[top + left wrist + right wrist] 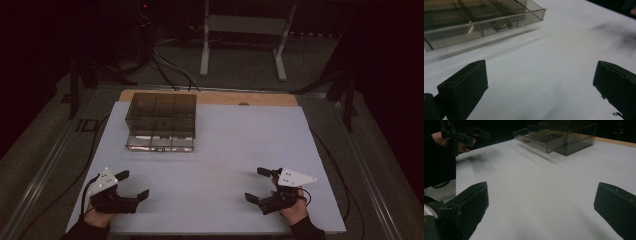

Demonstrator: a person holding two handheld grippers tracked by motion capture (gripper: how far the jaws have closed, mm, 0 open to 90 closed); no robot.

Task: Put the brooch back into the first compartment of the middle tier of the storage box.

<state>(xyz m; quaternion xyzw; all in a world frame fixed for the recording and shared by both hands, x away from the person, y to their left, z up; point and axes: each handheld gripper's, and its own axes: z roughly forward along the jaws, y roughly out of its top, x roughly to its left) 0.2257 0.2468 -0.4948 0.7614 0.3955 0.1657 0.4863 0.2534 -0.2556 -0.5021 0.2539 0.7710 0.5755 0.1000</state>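
Smoked clear-plastic drawer box sits at eleven o'clock on the white table sheet, its bottom drawer pulled out. Well apart from it, the left gripper at seven o'clock and the right gripper at five gape wide, holding nothing.

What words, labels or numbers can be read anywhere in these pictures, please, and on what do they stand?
"ID": pale letters on the dark floor left of the table, cut off by its edge.
No print can be read on the clear drawer box, the left gripper or the right gripper.
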